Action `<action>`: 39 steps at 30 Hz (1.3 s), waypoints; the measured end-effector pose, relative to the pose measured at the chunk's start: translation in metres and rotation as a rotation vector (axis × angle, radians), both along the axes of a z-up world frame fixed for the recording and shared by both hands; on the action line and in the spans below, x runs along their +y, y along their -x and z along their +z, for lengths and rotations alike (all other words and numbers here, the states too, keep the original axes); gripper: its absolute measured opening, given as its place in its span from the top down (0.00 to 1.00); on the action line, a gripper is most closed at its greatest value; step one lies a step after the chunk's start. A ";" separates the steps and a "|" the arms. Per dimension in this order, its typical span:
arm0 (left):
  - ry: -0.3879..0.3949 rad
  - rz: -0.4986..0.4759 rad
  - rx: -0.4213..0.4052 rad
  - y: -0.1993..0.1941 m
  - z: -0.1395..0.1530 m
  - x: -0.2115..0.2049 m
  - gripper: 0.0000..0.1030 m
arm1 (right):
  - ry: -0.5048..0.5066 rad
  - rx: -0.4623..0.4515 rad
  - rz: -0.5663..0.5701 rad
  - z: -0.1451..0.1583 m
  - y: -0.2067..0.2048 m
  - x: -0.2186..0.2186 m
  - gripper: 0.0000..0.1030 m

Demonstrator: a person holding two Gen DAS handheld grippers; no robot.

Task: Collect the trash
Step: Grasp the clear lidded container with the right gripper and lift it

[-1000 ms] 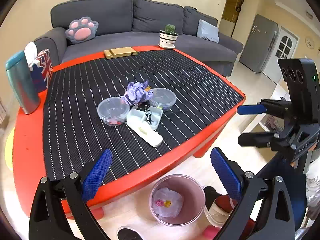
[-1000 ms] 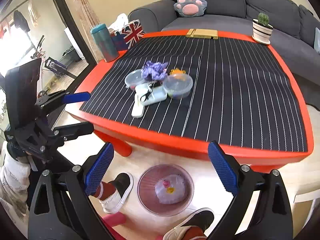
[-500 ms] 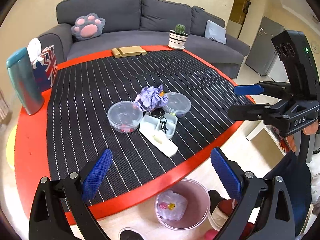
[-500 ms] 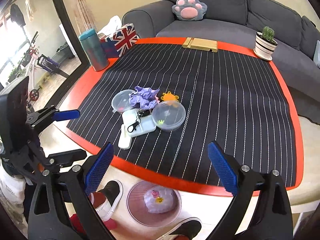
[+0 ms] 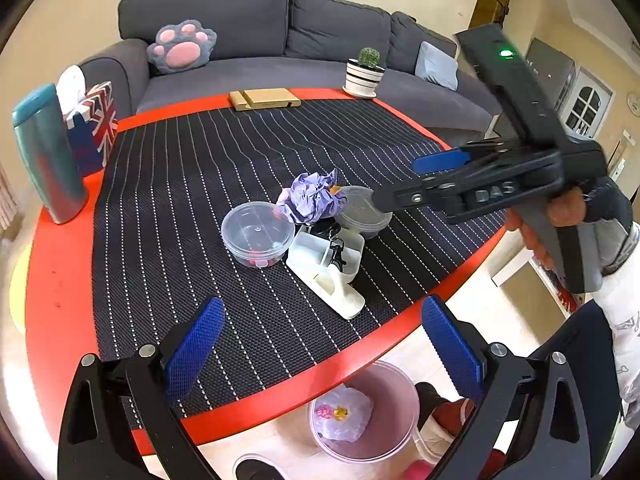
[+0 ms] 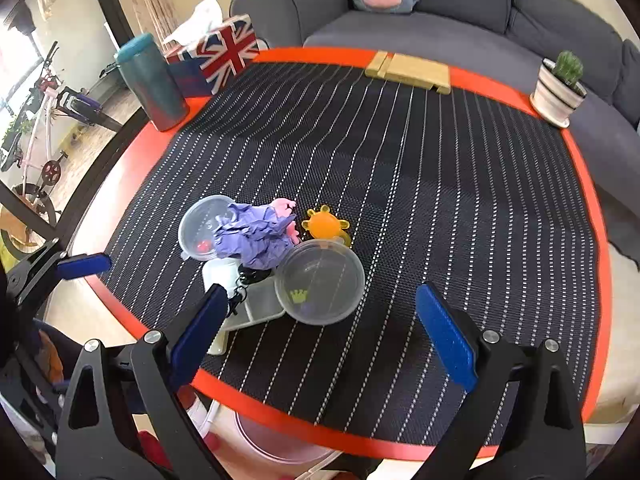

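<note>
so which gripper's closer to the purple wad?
Right. The right gripper reaches over the table just short of the purple wad; the left gripper hangs back at the table's near edge.

Left gripper (image 5: 324, 344): black angular frame, two blue textured pads (image 5: 195, 350), silver round screws at the finger joints

Right gripper (image 6: 322, 330): same black frame, blue pads (image 6: 444, 336), silver screws; from the left wrist view, "DAS" lettering on the side, a green light on the upper housing, grey handle

Right hand (image 5: 560, 216): bare skin, dark cuff, white patterned sleeve
</note>
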State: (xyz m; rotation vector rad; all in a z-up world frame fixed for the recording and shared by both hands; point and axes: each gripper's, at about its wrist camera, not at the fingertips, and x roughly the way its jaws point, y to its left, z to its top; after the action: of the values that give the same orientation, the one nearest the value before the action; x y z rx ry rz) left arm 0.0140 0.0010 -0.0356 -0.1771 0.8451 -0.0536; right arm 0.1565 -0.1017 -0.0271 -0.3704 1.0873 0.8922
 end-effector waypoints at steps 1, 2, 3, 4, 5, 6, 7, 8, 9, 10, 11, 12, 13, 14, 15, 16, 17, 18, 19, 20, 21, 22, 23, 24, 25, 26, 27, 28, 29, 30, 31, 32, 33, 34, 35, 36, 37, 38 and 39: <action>0.001 0.002 0.001 0.000 0.000 0.000 0.08 | 0.014 0.011 0.007 -0.004 -0.002 0.004 0.09; 0.003 0.004 0.001 -0.001 0.000 0.000 0.08 | 0.020 0.016 0.009 -0.006 -0.003 0.007 0.09; 0.005 0.006 0.002 -0.001 -0.001 0.001 0.08 | 0.023 0.019 0.011 -0.008 -0.004 0.009 0.09; 0.006 0.008 0.003 -0.001 -0.001 0.001 0.08 | 0.027 0.027 0.014 -0.010 -0.005 0.011 0.09; 0.007 0.009 0.003 -0.002 -0.001 0.001 0.08 | 0.032 0.033 0.017 -0.012 -0.006 0.013 0.09; 0.009 0.009 0.001 -0.001 -0.001 0.000 0.08 | 0.042 0.038 0.018 -0.015 -0.007 0.016 0.09; 0.010 0.008 0.000 -0.001 0.000 0.000 0.08 | 0.050 0.038 0.019 -0.016 -0.008 0.018 0.09; 0.011 0.008 0.000 -0.001 0.000 0.000 0.08 | 0.058 0.039 0.019 -0.018 -0.009 0.020 0.09; 0.013 0.007 -0.001 0.000 0.000 -0.001 0.08 | 0.066 0.043 0.020 -0.021 -0.010 0.022 0.09; 0.014 0.008 -0.001 0.000 0.000 -0.001 0.08 | 0.072 0.044 0.020 -0.023 -0.011 0.023 0.09; 0.014 0.009 -0.001 0.000 0.000 -0.001 0.08 | 0.075 0.045 0.019 -0.024 -0.011 0.023 0.09; 0.015 0.010 0.000 0.000 0.000 -0.001 0.08 | 0.078 0.048 0.018 -0.025 -0.012 0.023 0.11; 0.016 0.011 0.000 0.000 0.000 0.000 0.08 | 0.081 0.054 0.019 -0.027 -0.013 0.024 0.12; 0.017 0.011 0.000 0.000 0.000 0.000 0.08 | 0.078 0.058 0.019 -0.028 -0.013 0.024 0.13; 0.017 0.011 -0.001 0.000 0.000 0.000 0.08 | 0.076 0.061 0.018 -0.028 -0.014 0.024 0.13; 0.018 0.011 -0.001 0.000 0.000 0.000 0.08 | 0.074 0.064 0.019 -0.028 -0.014 0.024 0.14; 0.018 0.011 -0.001 0.001 0.000 0.000 0.08 | 0.073 0.065 0.019 -0.028 -0.014 0.024 0.16; 0.017 0.011 -0.001 0.001 0.000 0.000 0.08 | 0.071 0.065 0.019 -0.028 -0.014 0.025 0.17; 0.018 0.010 -0.001 0.001 0.000 0.000 0.08 | 0.070 0.065 0.020 -0.027 -0.013 0.025 0.18; 0.018 0.010 -0.001 0.001 0.000 0.000 0.08 | 0.069 0.067 0.021 -0.027 -0.013 0.024 0.19; 0.017 0.010 0.000 0.001 0.000 0.000 0.08 | 0.069 0.068 0.022 -0.027 -0.013 0.025 0.21; 0.017 0.011 0.000 0.001 0.000 0.000 0.08 | 0.075 0.063 0.020 -0.027 -0.013 0.024 0.23; 0.018 0.012 0.000 0.001 0.000 0.000 0.08 | 0.080 0.059 0.018 -0.027 -0.013 0.024 0.25; 0.018 0.012 0.000 0.001 0.000 0.000 0.08 | 0.079 0.062 0.016 -0.027 -0.013 0.023 0.26; 0.018 0.012 0.000 0.001 -0.001 0.000 0.08 | 0.080 0.064 0.017 -0.028 -0.013 0.024 0.26; 0.018 0.011 0.001 0.001 -0.001 -0.001 0.08 | 0.085 0.066 0.018 -0.030 -0.013 0.024 0.26; 0.017 0.009 0.001 0.002 -0.001 -0.001 0.08 | 0.086 0.068 0.018 -0.031 -0.013 0.025 0.26; 0.017 0.008 0.002 0.002 -0.001 -0.001 0.08 | 0.089 0.072 0.018 -0.033 -0.013 0.025 0.28; 0.017 0.007 0.002 0.002 -0.001 -0.002 0.08 | 0.092 0.074 0.018 -0.034 -0.013 0.026 0.32; 0.017 0.007 0.003 0.001 -0.001 -0.003 0.08 | 0.094 0.075 0.018 -0.035 -0.013 0.027 0.38; 0.016 0.006 0.004 0.001 -0.001 -0.004 0.08 | 0.095 0.075 0.019 -0.035 -0.013 0.027 0.41; 0.016 0.006 0.004 0.001 -0.001 -0.004 0.08 | 0.092 0.073 0.019 -0.035 -0.012 0.027 0.41; 0.017 0.006 0.005 0.001 -0.001 -0.004 0.08 | 0.088 0.071 0.018 -0.033 -0.012 0.027 0.41; 0.017 0.006 0.006 0.000 -0.002 -0.004 0.08 | 0.083 0.069 0.018 -0.032 -0.011 0.026 0.41; 0.016 0.007 0.008 0.000 -0.002 -0.004 0.08 | 0.081 0.066 0.017 -0.030 -0.011 0.025 0.41; 0.016 0.007 0.010 0.000 -0.003 -0.004 0.08 | 0.077 0.061 0.014 -0.028 -0.011 0.023 0.41; 0.015 0.008 0.011 -0.001 -0.004 -0.004 0.08 | 0.072 0.059 0.011 -0.027 -0.011 0.021 0.41; 0.014 0.009 0.012 -0.001 -0.004 -0.005 0.08 | 0.068 0.058 0.008 -0.025 -0.012 0.020 0.41; 0.013 0.010 0.012 -0.001 -0.004 -0.004 0.08 | 0.063 0.056 0.003 -0.023 -0.012 0.017 0.41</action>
State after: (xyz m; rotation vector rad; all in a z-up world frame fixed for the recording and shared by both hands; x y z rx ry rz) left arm 0.0154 -0.0033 -0.0401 -0.1937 0.8564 -0.0483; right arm 0.1686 -0.0848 -0.0502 -0.4017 1.1684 0.8771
